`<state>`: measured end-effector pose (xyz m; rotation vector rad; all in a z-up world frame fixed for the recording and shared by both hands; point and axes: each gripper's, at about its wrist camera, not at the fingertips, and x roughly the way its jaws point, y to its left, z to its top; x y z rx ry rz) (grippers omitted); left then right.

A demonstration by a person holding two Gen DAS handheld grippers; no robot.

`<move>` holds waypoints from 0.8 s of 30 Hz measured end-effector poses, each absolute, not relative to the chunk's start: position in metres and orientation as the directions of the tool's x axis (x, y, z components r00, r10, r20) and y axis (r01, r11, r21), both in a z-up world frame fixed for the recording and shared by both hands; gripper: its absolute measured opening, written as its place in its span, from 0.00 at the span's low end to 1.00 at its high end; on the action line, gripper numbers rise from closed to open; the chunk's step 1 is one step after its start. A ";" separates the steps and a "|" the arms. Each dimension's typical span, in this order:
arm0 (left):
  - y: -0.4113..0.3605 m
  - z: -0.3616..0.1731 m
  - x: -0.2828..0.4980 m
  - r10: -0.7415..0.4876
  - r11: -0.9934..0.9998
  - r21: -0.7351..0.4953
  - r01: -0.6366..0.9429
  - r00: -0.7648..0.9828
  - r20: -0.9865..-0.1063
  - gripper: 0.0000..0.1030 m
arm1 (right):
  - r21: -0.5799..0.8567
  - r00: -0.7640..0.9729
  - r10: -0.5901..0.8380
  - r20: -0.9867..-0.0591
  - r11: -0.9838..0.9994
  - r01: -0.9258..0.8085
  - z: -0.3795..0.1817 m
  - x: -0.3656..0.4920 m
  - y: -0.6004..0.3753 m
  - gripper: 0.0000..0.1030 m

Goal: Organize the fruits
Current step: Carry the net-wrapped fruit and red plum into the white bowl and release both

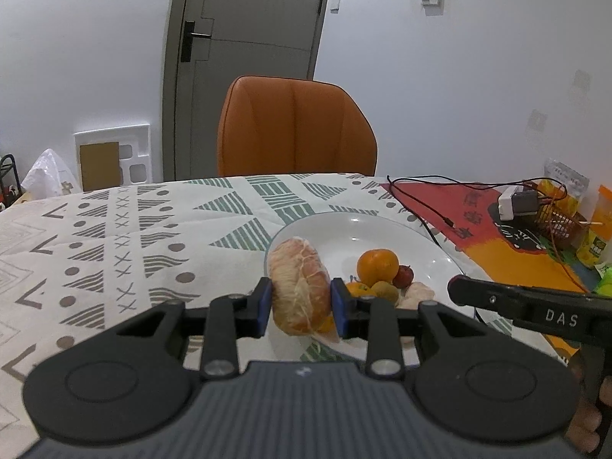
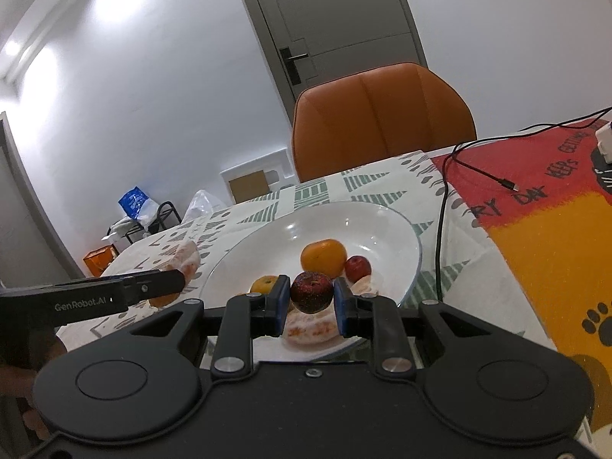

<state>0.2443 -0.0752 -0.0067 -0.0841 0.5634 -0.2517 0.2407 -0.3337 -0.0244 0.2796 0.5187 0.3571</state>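
My left gripper (image 1: 301, 306) is shut on a peeled pomelo segment (image 1: 300, 283) and holds it over the near left rim of the white plate (image 1: 344, 229). The plate holds an orange (image 1: 378, 266), a small red fruit (image 1: 403, 276), a kiwi (image 1: 384, 291), a second orange (image 1: 357, 288) and another pomelo piece (image 1: 417, 293). My right gripper (image 2: 310, 304) is shut on a dark red plum (image 2: 311, 292) above the near part of the plate (image 2: 382, 225), over a pomelo piece (image 2: 311, 329). The orange (image 2: 323, 256) and red fruit (image 2: 358, 267) lie beyond it.
An orange chair (image 1: 294, 126) stands behind the table with its patterned cloth (image 1: 114, 229). A red and orange mat (image 1: 470, 214) lies to the right with a black cable (image 1: 420, 199), a charger (image 1: 514, 199) and packets (image 1: 589, 244). A door (image 1: 252, 57) is behind.
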 end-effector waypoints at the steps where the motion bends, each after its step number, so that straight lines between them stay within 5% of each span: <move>1: -0.076 -0.007 0.246 -0.259 0.966 -0.148 0.213 0.814 -0.520 0.30 | 0.347 0.810 0.397 -0.431 0.902 -0.258 -0.024 0.242 -0.334 0.22; 12: -0.088 -0.008 0.264 -0.266 0.964 -0.140 0.226 0.803 -0.534 0.30 | 0.375 0.817 0.398 -0.418 0.894 -0.244 -0.028 0.244 -0.345 0.36; 19: -0.101 -0.006 0.274 -0.260 0.965 -0.125 0.229 0.796 -0.546 0.31 | 0.392 0.810 0.397 -0.431 0.891 -0.228 -0.031 0.238 -0.352 0.36; 24: -0.098 -0.002 0.268 -0.248 0.969 -0.129 0.212 0.805 -0.538 0.44 | 0.394 0.806 0.405 -0.431 0.888 -0.236 -0.030 0.235 -0.352 0.37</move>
